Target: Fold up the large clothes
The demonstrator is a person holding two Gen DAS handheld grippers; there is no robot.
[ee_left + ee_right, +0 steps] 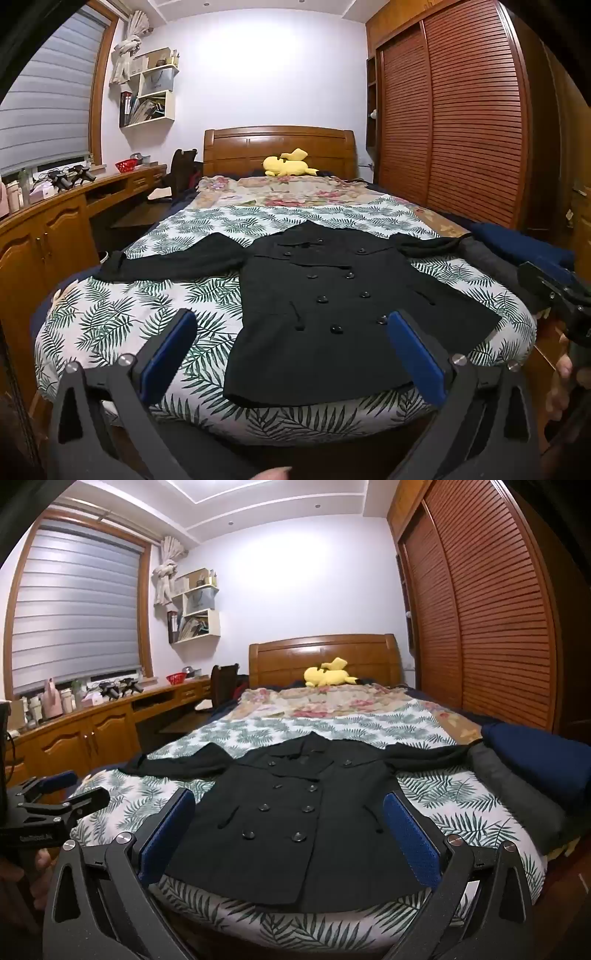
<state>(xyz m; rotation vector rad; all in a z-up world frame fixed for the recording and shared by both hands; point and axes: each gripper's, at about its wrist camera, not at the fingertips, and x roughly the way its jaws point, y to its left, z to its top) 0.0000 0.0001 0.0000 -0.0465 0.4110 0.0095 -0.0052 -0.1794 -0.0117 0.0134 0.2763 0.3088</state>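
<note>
While I stand at the foot of the bed [110, 332], I hold a two-finger tool in each hand, both aimed slightly downward over the mattress. My left gripper [291, 325] has its jaws spread as wide as they go, blue pads facing each other, with nothing between them. My right gripper [290, 805] is just the same: jaws fully apart, gripping nothing. Neither tool touches any fabric.

The thing to be folded is a black double-breasted coat [332, 295]. It lies flat and face up on a bedspread [122, 317] printed with green fern leaves, its hem nearest me and its collar toward the headboard [279, 146]. Two columns of dark round buttons run down its front. Both sleeves are stretched out sideways; the one on the picture's left reaches close to the mattress edge, and the other ends beside a pile of folded clothes [535, 775], grey and navy, on the bed's right edge.

Beyond the fern print lies a floral blanket [280, 190], and on it, against the wooden headboard, rests a yellow plush toy [288, 164]. A long wooden desk [48, 221] runs along the left wall beneath a window with a lowered blind [74, 605]. A tall wardrobe [461, 122] with slatted reddish-brown doors fills the right wall. White wall shelves [151, 92] hang in the far left corner.
</note>
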